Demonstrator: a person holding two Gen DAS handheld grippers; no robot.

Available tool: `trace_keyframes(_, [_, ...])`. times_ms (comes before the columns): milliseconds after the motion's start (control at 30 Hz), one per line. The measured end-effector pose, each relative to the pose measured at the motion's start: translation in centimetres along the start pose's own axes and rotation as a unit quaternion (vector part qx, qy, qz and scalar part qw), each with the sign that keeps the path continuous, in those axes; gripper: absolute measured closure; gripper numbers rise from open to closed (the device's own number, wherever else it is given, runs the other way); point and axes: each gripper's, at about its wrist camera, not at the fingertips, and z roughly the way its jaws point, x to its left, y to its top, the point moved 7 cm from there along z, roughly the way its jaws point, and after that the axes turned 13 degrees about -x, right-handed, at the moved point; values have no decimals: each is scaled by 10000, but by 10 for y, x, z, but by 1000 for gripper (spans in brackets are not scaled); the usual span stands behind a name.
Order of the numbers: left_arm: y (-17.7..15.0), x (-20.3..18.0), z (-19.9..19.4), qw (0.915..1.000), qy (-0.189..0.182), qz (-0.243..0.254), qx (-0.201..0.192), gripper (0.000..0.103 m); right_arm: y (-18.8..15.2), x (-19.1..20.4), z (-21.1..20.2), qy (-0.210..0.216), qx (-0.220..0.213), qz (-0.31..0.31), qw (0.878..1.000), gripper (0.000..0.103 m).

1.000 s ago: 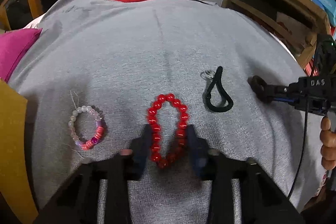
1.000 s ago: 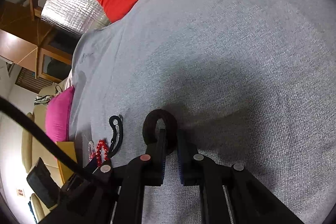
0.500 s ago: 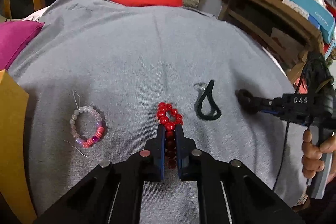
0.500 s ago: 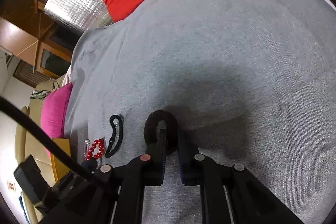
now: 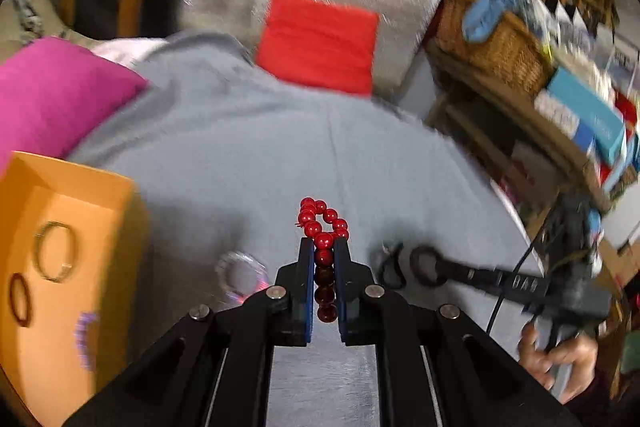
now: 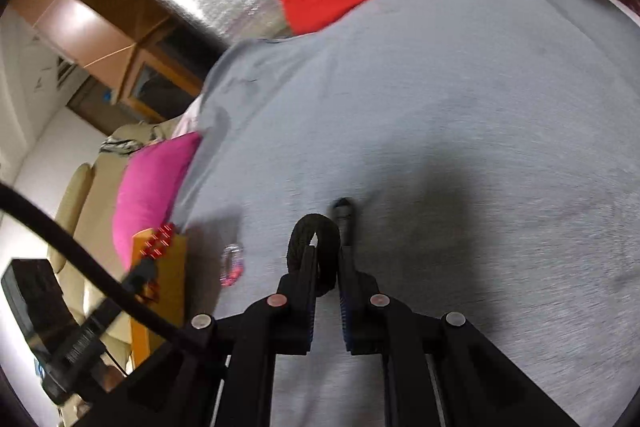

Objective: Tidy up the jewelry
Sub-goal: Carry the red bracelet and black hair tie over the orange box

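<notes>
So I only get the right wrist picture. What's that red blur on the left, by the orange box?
Observer: A red bead bracelet, pinched in the left gripper.
Operator: Is there anything in the box?
Observer: Yes. The orange box holds a metal bangle, a dark ring and a purple beaded piece.
Operator: And what's the dark bit behind my fingers?
Observer: A black cord loop lying on the grey cloth, beside the right gripper, which is shut on its black band.
</notes>
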Motion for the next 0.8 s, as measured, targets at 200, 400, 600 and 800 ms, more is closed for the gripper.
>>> trace_keyframes(200, [31,42,-47,9977,423,-141,-511,94,-17,58,3,471,-32,-384,9981,92])
trace_keyframes(400, [33,84,-76,9943,851,-188,-611,94,-37,119,10,936,25,-696,9932,92])
trace_keyframes(600, [13,136,-113,9893,1292,-436,-518,94,-75,194,11,1298,133,-1395,9816,92])
trace_keyframes(800, [-26,178,-141,9834,1631,-755,-263,94,-121,259,26,1332,581,-2194,9648,92])
